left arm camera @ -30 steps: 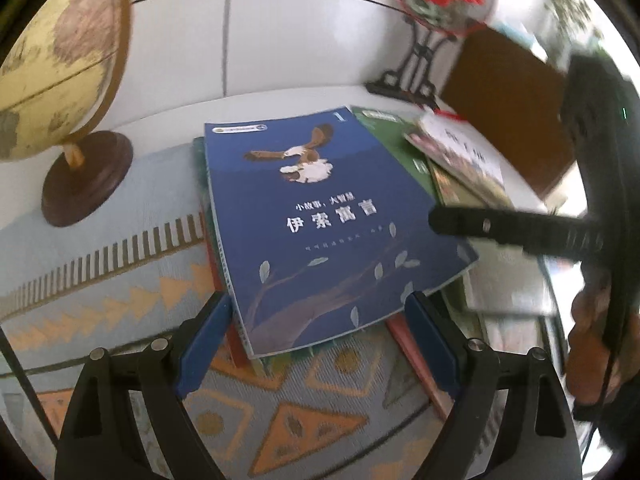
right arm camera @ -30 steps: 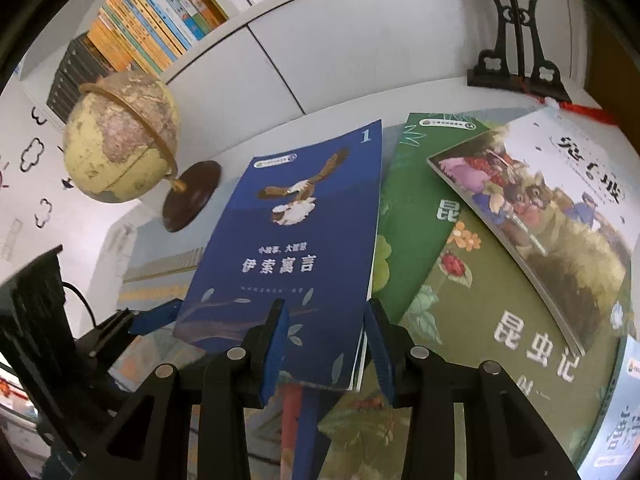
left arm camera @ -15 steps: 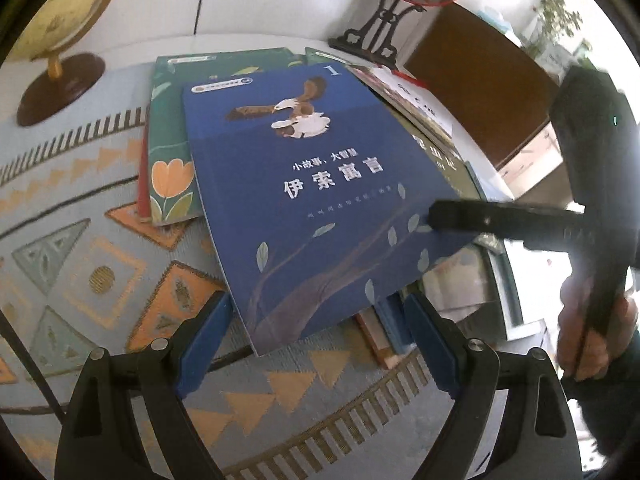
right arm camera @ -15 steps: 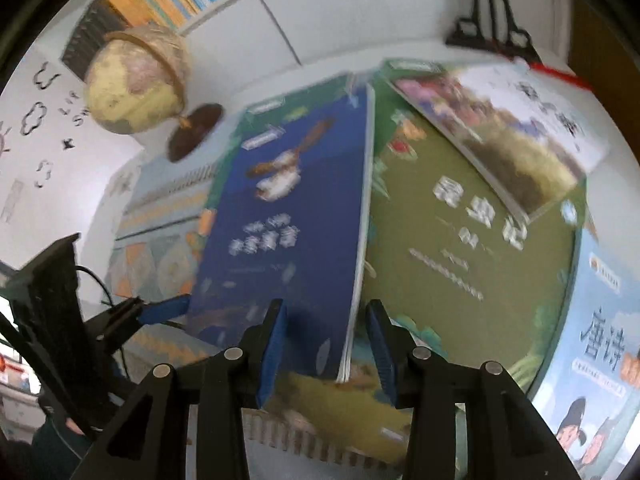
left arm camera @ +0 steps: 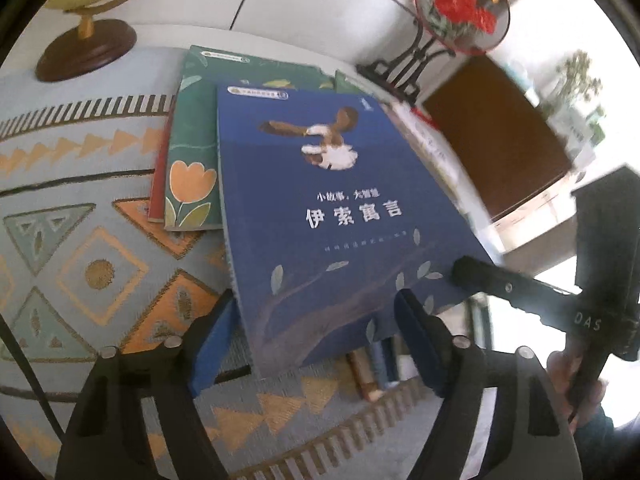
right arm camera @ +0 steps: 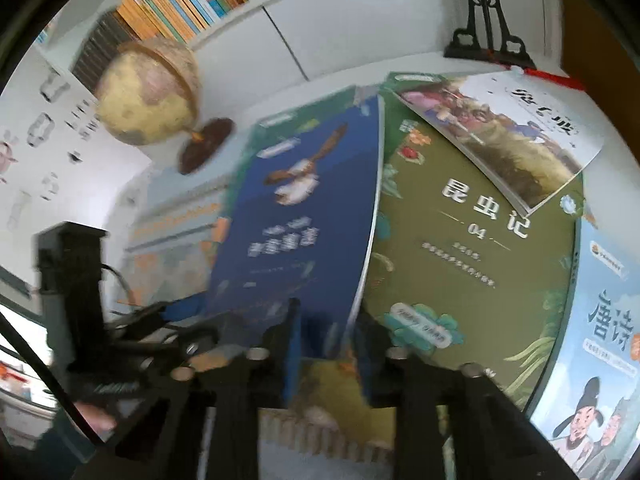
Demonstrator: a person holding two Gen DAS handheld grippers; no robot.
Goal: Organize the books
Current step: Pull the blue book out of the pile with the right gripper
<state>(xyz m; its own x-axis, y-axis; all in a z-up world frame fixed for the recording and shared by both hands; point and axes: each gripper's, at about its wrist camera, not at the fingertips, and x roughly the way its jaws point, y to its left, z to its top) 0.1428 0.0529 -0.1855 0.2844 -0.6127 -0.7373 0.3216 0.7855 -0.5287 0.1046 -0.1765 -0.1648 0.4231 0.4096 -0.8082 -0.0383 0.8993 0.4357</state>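
left wrist view: the blue book (left arm camera: pixel 332 216) lies face up on top of a green book with an orange tulip (left arm camera: pixel 192 168), which itself covers a red-edged book (left arm camera: pixel 158 184). the left gripper (left arm camera: pixel 316 336) stands spread, its two blue pads flanking the near corner of the blue book. its jaws have just been closing, but no pad presses on the cover. the likely purpose is to steady or square that near edge while the other tool does the carrying.

the right gripper (left arm camera: pixel 460 272) reaches in from the right as a black finger and pinches the near right corner of the blue book. right wrist view: the right gripper (right arm camera: pixel 328 356) has its jaws drawn close on the lower edge of the blue book (right arm camera: pixel 304 224), with the cover between the pads; they have just been closing. this thin-edge grip suits sliding or lifting a soft-cover book off a spread of others.

the books rest on a patterned cloth (left arm camera: pixel 80 264) with triangles and diamonds. to the right of the blue book lie an olive-green insect book (right arm camera: pixel 472 248), an illustrated book with animals (right arm camera: pixel 500 140) overlapping its top, and a pale blue poetry book (right arm camera: pixel 600 340) at the far right.

obstacles: a globe (right arm camera: pixel 148 92) on a wooden base stands behind the stack on the left, and a black stand with a round red-flower fan (left arm camera: pixel 460 12) stands behind on the right. both limit travel toward the white cabinet. a shelf of upright books (right arm camera: pixel 192 0) sits above. several book spines (left arm camera: pixel 376 364) protrude under the near edge and may catch the cover.
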